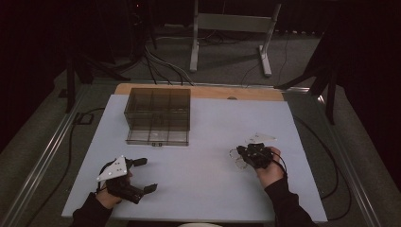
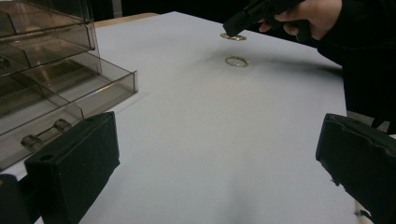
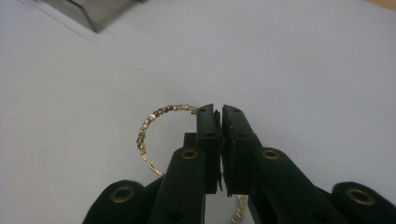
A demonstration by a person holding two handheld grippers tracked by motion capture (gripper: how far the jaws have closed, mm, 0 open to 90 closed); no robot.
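Right hand-held gripper (image 3: 220, 112) pinches a gold bracelet (image 3: 148, 126); left hand-held gripper (image 2: 215, 154) gapes wide over open tabletop (image 2: 210, 140).

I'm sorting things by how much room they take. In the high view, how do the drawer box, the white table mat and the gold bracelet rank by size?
Largest to smallest:
1. white table mat
2. drawer box
3. gold bracelet, faint there, at the right gripper

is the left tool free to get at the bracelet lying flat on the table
Probably yes. The left tool is open and holds nothing, and bare table lies between it and the flat bracelet. The right tool, shut on the other bracelet, hangs close beside it and may crowd the approach.
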